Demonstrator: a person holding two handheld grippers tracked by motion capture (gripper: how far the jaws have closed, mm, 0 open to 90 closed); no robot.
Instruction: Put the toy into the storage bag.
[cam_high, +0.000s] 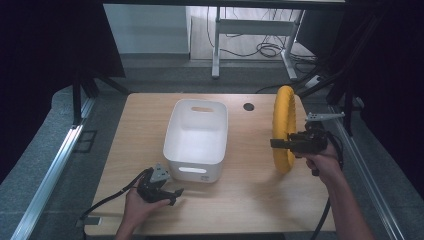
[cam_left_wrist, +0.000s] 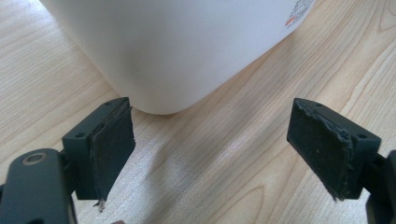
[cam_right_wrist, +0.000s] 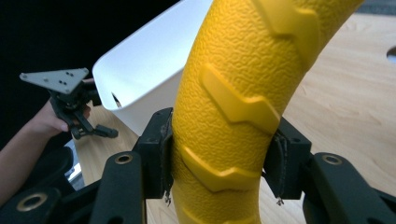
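Right gripper (cam_high: 280, 144): clamped on the yellow ring (cam_high: 284, 127), jaws pressed to either side of its ridged band – in the right gripper view the pads bite into the textured surface.
Yellow ring: held upright and edge-on over the right side of the table (cam_high: 240, 200), right of the white tub (cam_high: 196, 137); in the high view, whether its lower edge touches the wood cannot be told, and its top and bottom are cut off in the right gripper view.
Left gripper (cam_high: 172, 196): jaws spread wide, nothing between them, low at the table's near left edge.
White tub: mid-table, open top – its upper part is cut off in the left gripper view, with a small label at the corner too blurred to read.
Hole (cam_high: 248, 106): dark round opening in the far tabletop.
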